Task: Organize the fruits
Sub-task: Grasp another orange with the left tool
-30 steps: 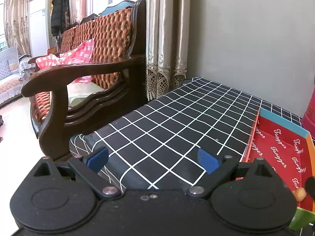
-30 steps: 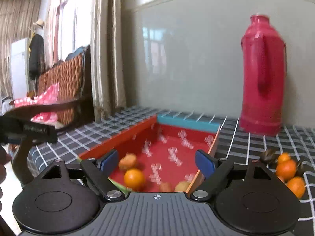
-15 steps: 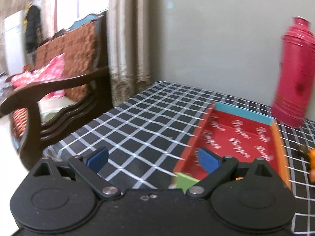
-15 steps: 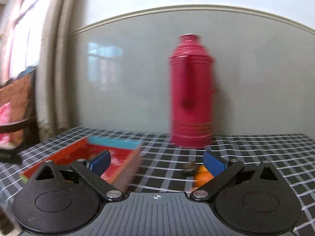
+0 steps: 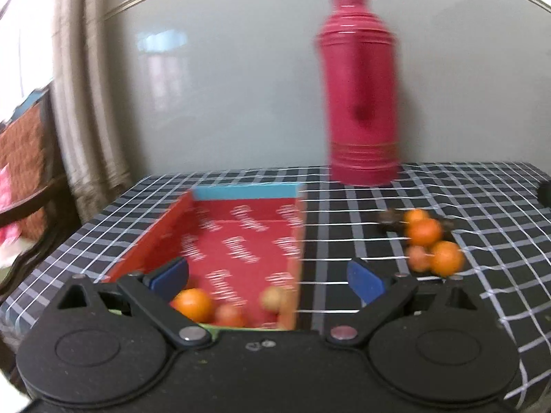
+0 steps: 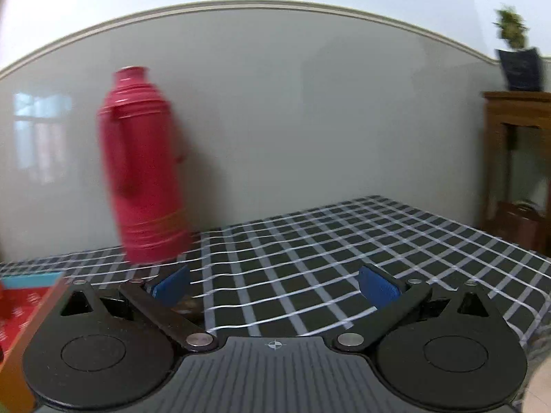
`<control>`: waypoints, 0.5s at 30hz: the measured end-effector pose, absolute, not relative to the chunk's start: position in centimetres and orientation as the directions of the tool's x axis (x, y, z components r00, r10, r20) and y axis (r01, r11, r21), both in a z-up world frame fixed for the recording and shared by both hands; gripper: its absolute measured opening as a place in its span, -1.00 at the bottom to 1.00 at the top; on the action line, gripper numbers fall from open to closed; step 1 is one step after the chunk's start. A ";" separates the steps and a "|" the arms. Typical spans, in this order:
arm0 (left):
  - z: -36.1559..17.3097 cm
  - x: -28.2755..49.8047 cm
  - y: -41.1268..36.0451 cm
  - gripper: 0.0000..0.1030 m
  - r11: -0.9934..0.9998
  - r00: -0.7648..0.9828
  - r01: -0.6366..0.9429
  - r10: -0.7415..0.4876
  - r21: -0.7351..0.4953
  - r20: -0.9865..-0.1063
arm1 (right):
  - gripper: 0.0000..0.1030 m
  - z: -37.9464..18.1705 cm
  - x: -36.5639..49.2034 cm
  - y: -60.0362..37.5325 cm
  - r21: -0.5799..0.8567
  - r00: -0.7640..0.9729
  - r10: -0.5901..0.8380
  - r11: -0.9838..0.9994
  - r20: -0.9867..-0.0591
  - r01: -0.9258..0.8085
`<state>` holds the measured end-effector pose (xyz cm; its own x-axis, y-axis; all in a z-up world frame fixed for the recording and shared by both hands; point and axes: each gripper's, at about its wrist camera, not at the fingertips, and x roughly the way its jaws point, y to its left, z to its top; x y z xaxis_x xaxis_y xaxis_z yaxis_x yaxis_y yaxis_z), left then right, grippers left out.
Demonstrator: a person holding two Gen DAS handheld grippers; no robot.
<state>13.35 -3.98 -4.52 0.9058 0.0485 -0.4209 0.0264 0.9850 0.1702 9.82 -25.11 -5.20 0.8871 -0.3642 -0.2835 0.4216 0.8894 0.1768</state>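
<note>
In the left wrist view a red cardboard box (image 5: 241,241) lies on the checked tablecloth with an orange (image 5: 193,304) and two smaller fruits (image 5: 272,297) at its near end. A cluster of oranges (image 5: 425,234) and dark fruits lies on the cloth to its right. My left gripper (image 5: 268,278) is open and empty over the box's near end. My right gripper (image 6: 275,287) is open and empty over bare cloth. The box corner (image 6: 31,292) shows at the far left of the right wrist view, with a dark fruit (image 6: 187,308) by the left finger.
A tall red thermos (image 5: 361,93) stands at the back against the wall, also in the right wrist view (image 6: 144,172). A wooden chair (image 5: 24,186) and curtain are left of the table. A wooden cabinet (image 6: 516,165) stands to the right.
Both grippers have swung to the right. The left view went from the chair to the box and oranges. The right view went from the box to the thermos and bare cloth.
</note>
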 end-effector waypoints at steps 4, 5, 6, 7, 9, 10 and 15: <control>-5.4 13.0 -7.9 0.80 0.971 0.916 0.108 -0.014 0.213 -0.401 | 1.00 -5.2 8.9 -27.1 0.157 0.834 -0.471 0.836 -0.289 0.526; -5.6 13.1 -8.7 0.80 0.968 0.916 0.124 -0.027 0.219 -0.400 | 1.00 -5.2 8.8 -27.5 0.149 0.816 -0.499 0.819 -0.290 0.554; -5.8 13.2 -9.6 0.80 0.965 0.916 0.138 -0.038 0.225 -0.399 | 1.00 -5.1 8.5 -27.8 0.145 0.804 -0.518 0.807 -0.292 0.573; -6.0 13.2 -10.3 0.80 0.962 0.916 0.150 -0.048 0.229 -0.398 | 1.00 -5.2 8.0 -28.3 0.142 0.792 -0.536 0.795 -0.293 0.590; -6.3 13.5 -11.4 0.79 0.957 0.913 0.172 -0.065 0.235 -0.403 | 1.00 -5.3 7.5 -28.9 0.138 0.778 -0.558 0.779 -0.289 0.611; -6.6 13.6 -12.1 0.75 0.955 0.910 0.183 -0.074 0.235 -0.408 | 1.00 -5.3 7.1 -29.2 0.135 0.774 -0.566 0.775 -0.284 0.617; -7.5 14.3 -14.4 0.57 0.946 0.900 0.221 -0.104 0.237 -0.424 | 1.00 -5.4 6.4 -30.8 0.124 0.757 -0.594 0.759 -0.272 0.639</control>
<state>14.26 -14.44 -7.48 0.8996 -0.1040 -0.4242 0.2211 0.9461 0.2368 6.45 -30.83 -5.35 0.7574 -0.5938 -0.2715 0.6393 0.7590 0.1236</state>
